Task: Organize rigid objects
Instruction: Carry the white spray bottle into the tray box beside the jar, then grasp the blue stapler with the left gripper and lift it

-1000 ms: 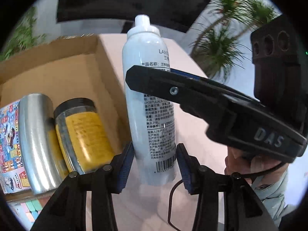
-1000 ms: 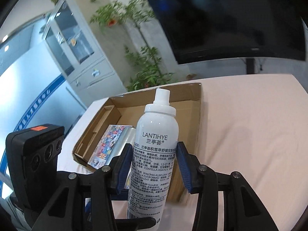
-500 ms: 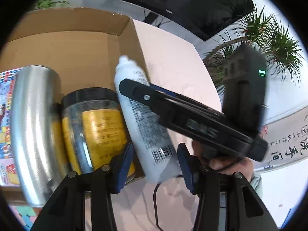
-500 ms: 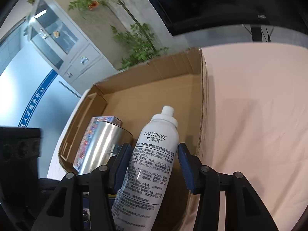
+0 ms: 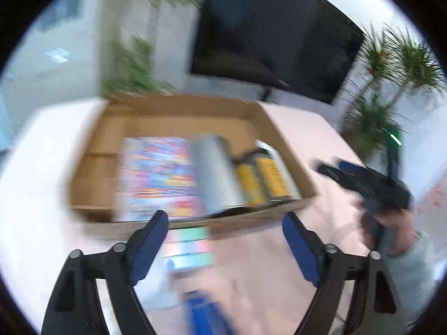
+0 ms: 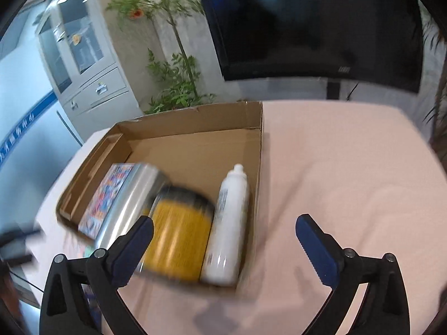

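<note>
Spray bottle (image 6: 229,224) lies in box (image 6: 195,117), beside jar (image 6: 178,240).

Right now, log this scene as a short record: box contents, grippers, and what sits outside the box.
box: open cardboard, on table
contents, left to right: colourful pack, silver can, yellow jar, white bottle, all lying down
left gripper: open, empty
right gripper: open, empty
outside box: pastel blocks on the table, blurred

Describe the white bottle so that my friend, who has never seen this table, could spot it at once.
Find the open cardboard box on the pink table. Along its near edge four things lie in a row: a colourful flat box, a silver can, a yellow-labelled jar, then the white spray bottle against the right wall. It is the only plain white one, slim, with a narrow cap pointing away.
</note>
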{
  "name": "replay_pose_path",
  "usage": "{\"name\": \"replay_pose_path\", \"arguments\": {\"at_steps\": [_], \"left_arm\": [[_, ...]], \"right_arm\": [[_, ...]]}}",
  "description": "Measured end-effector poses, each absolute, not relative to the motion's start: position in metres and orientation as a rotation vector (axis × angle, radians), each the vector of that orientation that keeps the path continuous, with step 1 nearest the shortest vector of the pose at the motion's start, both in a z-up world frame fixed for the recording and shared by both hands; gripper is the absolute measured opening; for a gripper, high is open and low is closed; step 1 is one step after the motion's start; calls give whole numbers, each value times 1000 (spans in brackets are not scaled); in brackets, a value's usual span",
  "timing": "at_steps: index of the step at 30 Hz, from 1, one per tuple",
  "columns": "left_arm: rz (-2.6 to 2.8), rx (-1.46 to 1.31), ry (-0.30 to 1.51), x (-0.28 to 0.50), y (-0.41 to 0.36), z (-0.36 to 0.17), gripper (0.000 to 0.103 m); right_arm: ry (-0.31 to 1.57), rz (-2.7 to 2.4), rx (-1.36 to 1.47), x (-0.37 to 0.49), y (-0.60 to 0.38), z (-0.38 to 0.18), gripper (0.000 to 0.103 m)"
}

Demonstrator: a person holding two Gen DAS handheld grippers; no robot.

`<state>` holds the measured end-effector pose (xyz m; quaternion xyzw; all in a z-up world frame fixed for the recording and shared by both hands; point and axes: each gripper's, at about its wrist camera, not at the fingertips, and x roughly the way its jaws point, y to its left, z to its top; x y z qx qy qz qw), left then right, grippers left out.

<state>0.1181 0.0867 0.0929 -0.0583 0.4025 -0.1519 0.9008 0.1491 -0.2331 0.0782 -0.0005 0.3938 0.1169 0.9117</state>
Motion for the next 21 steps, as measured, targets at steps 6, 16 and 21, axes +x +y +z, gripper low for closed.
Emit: {"name": "replay_pose_path", "arguments": {"at_steps": [6, 16, 21], "left_arm": [[-185, -86, 887, 70, 159, 114, 84], [-462, -280, 1203, 66, 119, -10, 79], [-445, -271, 1343, 81, 101, -49, 40]], "right_arm": [[875, 482, -27, 41, -160, 65, 102], [1102, 696, 122, -24, -74, -19, 92], [1106, 637, 186, -20, -70, -37, 76]]}}
